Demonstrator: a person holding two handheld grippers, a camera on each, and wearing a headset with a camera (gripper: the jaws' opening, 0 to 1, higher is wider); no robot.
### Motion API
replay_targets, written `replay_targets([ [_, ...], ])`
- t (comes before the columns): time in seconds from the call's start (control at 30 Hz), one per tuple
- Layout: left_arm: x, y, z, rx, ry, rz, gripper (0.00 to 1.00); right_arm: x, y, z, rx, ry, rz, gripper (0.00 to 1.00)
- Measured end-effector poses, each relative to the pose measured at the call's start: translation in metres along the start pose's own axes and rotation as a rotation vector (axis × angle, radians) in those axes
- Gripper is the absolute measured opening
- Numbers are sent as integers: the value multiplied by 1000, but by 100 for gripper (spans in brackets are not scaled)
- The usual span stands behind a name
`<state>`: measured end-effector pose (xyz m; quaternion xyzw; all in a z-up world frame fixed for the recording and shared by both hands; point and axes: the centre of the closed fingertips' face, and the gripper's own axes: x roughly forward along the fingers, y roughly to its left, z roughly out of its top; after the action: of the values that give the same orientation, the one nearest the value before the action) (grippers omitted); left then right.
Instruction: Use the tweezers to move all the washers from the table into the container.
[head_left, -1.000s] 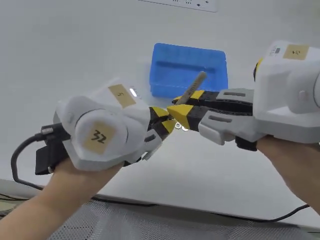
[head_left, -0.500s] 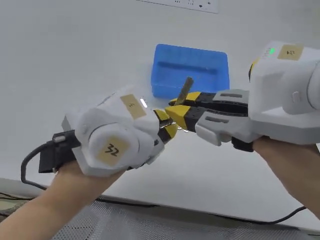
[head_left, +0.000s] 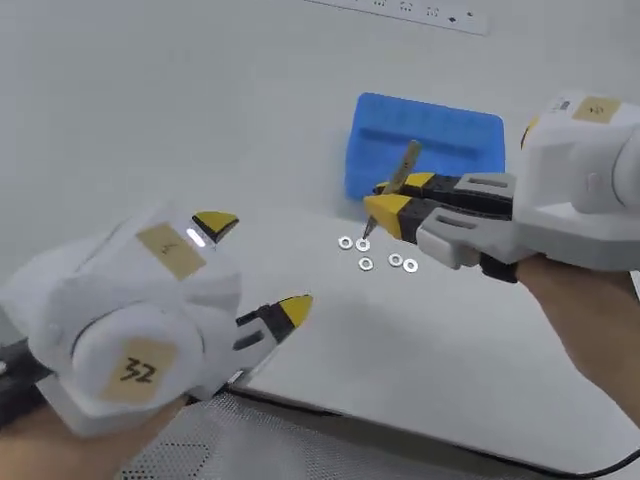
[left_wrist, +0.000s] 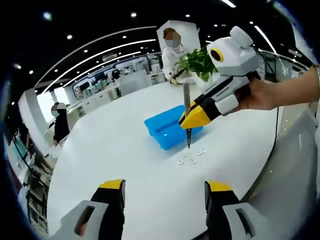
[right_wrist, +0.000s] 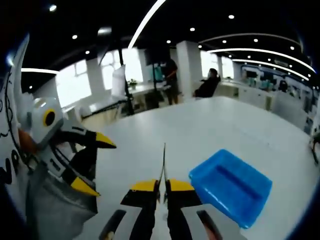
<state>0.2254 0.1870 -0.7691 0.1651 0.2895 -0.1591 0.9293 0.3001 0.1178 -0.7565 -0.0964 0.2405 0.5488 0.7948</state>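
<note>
Metal tweezers (head_left: 404, 168): pinched tip-down by right fingers (head_left: 395, 212), apparently just above washers (head_left: 366, 263) for picking; left fingers (head_left: 293, 308) spread, idle; blue container (head_left: 430, 135) beyond.

Five washers (head_left: 366, 264) lie on the one white table (head_left: 450, 345), counted in the head view as two on the left, one just below them and two on the right. There is one blue container (head_left: 430, 104) and one pair of tweezers (head_left: 404, 166). The grippers number two, a left gripper (head_left: 255, 265) and a right gripper (head_left: 380, 198), each with two yellow-tipped jaws, four jaws in all. Beyond the table, the left gripper view shows two people (left_wrist: 61, 122) and one green plant (left_wrist: 197, 61); the right gripper view shows two figures (right_wrist: 209, 84) far off.
</note>
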Motion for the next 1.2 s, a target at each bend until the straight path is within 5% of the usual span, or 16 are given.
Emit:
replay_targets([
  [0.1, 3, 5, -7, -55, -7, 45, 76, 9, -4, -3, -6, -3, -7, 4],
  [0.33, 7, 5, -7, -109, -24, 16, 90, 23, -9, -14, -7, 9, -10, 4],
  [0.73, 11, 2, -12, -66, 8, 11, 87, 41, -20, -34, -23, 44, -19, 4],
  [1.2, 13, 1, -15, -64, 25, 5, 87, 43, -19, -36, -11, 46, -12, 4],
])
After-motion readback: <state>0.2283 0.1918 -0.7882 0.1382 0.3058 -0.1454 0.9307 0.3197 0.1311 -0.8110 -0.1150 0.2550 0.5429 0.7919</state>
